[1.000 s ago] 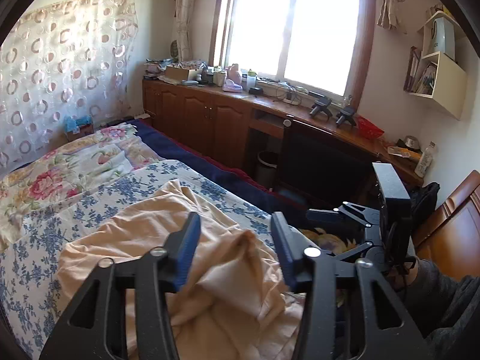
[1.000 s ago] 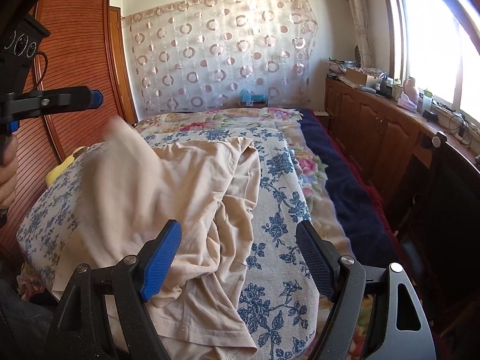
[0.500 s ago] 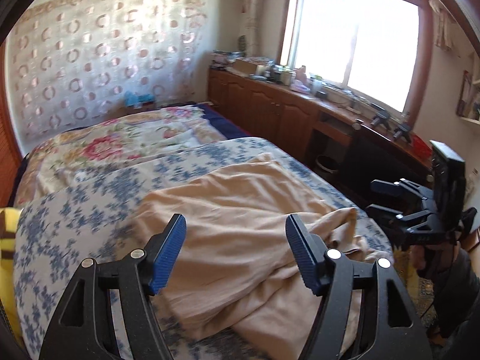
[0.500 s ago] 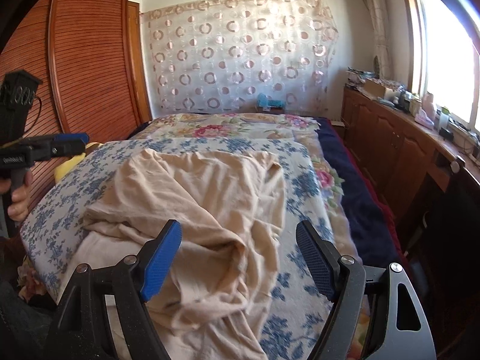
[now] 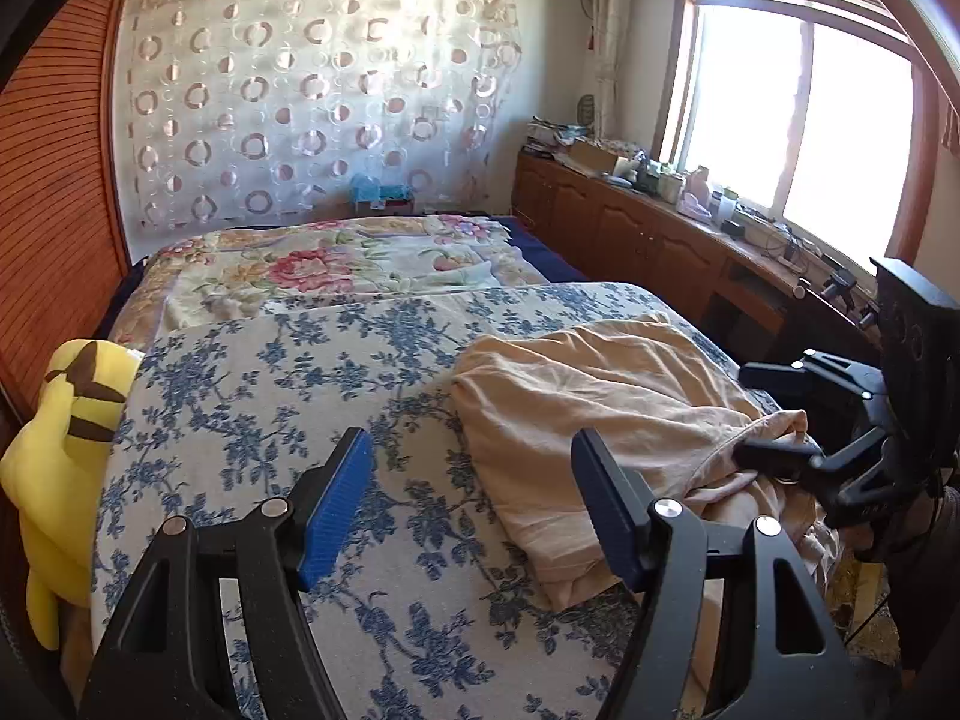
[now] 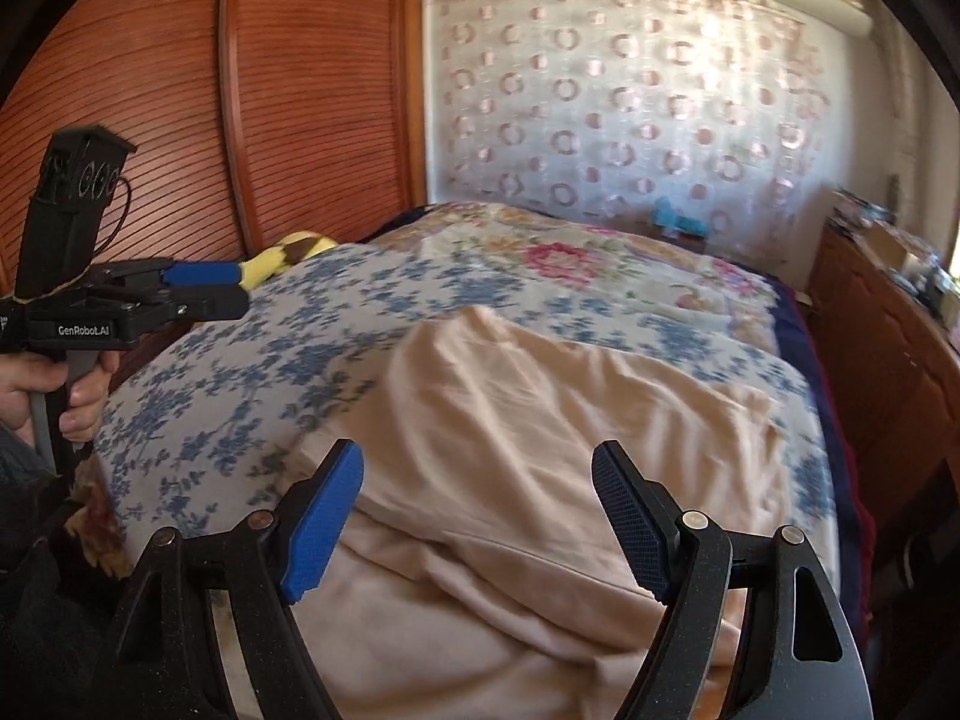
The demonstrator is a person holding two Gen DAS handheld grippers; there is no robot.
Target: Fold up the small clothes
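A wide bed [image 5: 540, 252] was covered near its foot by a white quilt printed with blue flowers [image 5: 288, 396]. Farther back a cream blanket with pink roses [image 5: 312, 264] was spread. A crumpled peach cotton garment [image 5: 600, 402] was laid on the blue-flowered quilt, toward the window side.
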